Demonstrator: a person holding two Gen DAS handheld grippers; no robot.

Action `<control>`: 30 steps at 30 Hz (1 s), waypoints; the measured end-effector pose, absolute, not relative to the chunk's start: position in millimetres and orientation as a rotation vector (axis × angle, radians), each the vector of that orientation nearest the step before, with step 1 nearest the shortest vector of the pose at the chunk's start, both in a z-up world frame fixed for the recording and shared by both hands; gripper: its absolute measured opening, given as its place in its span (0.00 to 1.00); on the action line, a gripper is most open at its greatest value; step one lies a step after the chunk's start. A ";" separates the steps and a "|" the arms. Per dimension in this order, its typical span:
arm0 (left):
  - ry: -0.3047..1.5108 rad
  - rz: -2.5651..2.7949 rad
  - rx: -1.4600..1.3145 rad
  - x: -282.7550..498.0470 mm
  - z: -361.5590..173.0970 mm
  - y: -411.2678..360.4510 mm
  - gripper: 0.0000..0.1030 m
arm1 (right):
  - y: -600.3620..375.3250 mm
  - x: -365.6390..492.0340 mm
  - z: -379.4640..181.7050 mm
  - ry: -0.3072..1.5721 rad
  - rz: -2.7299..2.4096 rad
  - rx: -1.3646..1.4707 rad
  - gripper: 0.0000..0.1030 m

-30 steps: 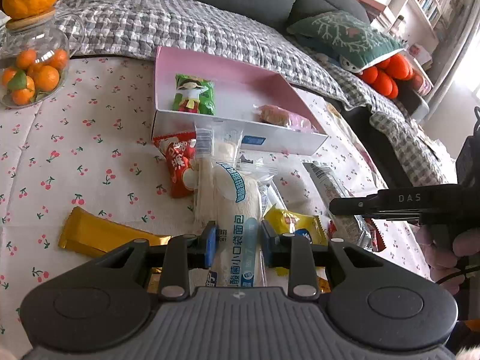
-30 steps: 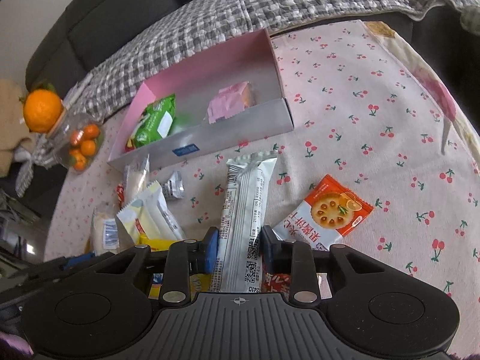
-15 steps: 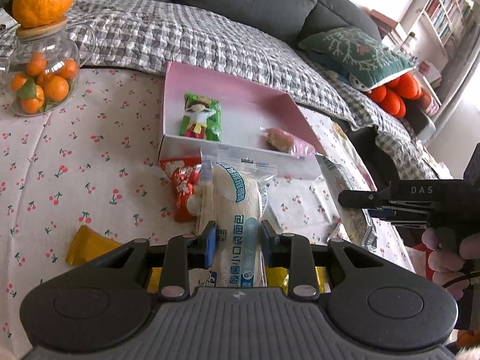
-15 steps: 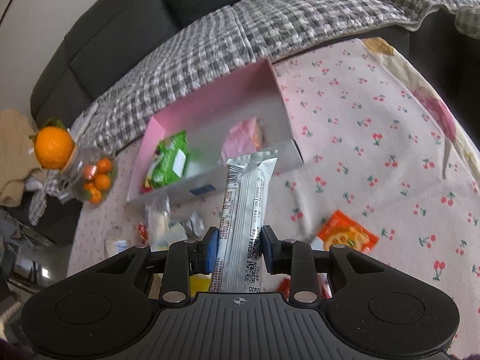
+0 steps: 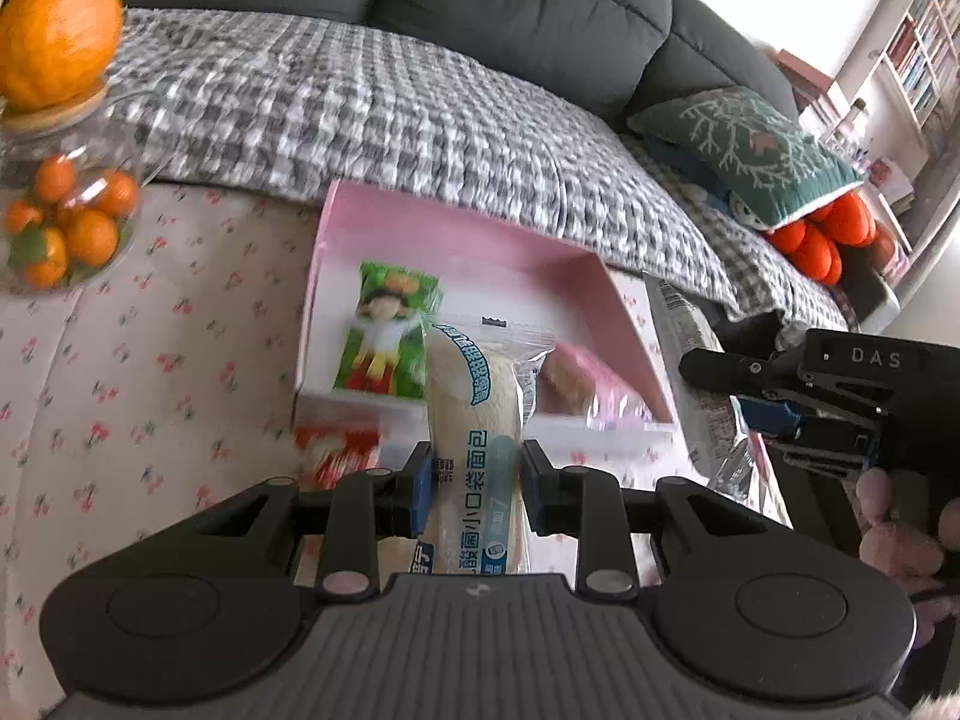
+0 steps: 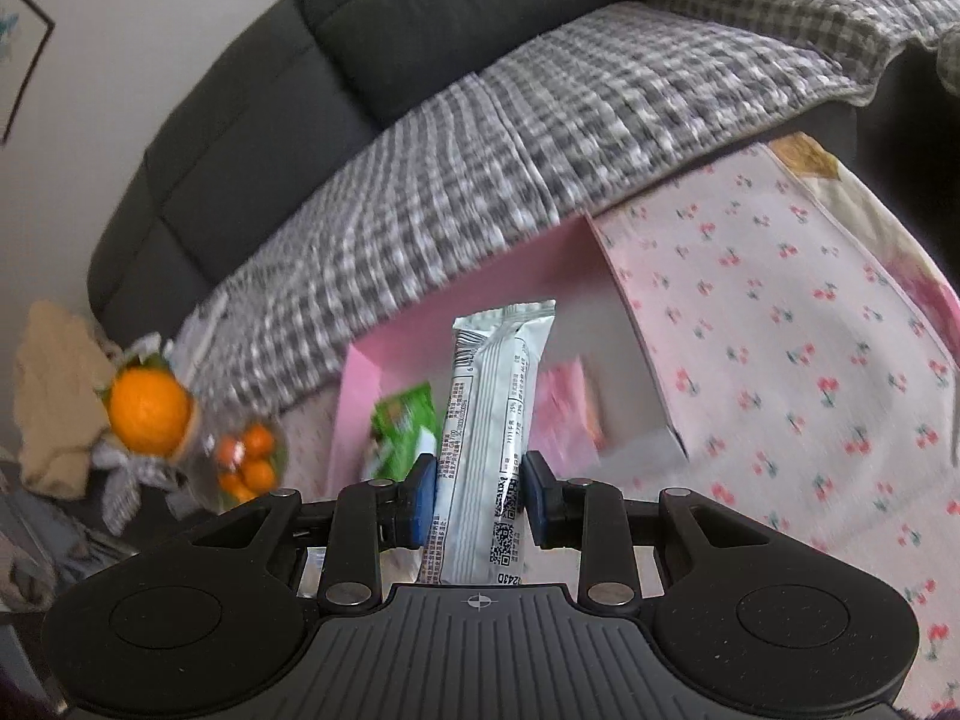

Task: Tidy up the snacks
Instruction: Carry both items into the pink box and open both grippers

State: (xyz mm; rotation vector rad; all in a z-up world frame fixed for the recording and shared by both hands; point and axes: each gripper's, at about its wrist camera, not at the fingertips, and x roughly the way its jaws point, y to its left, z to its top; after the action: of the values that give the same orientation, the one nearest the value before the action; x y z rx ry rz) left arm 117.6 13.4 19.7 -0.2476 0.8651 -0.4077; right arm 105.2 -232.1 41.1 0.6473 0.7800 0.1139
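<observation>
left wrist view showed the left tongs [image 5: 474,480] clenched on a bread packet [image 5: 474,420], the right tongs [image 6: 478,495] on a silver bar [image 6: 489,420], pink box [image 5: 600,294] ahead holding two snacks, more left outside.

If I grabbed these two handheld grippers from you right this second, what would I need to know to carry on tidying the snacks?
Left gripper: shut on the white bread packet, held up in front of the pink box.
Right gripper: shut on the silver snack bar, also held in the air near the box.
In the box: a green snack packet and a pink-wrapped snack.
Done: those two are stowed, and two more are picked up.
Left: set both held packets in the box, then collect the rest. A red packet lies on the cherry-print cloth just before the box; other leftovers are hidden.
</observation>
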 end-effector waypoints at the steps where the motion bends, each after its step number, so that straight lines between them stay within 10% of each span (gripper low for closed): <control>1: 0.860 -0.407 -0.247 122.5 20.4 11.3 0.26 | -233.0 108.9 40.8 0.770 0.113 0.651 0.29; 30: 0.852 -0.348 -0.148 223.4 -17.2 -54.0 0.14 | -232.8 188.1 -9.4 0.717 0.028 0.439 0.27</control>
State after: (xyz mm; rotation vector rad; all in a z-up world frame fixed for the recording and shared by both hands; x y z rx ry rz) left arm 223.4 -54.0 -17.2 -0.1476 0.8520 -0.3484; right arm 188.1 -232.8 -9.4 0.4389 0.7165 0.0279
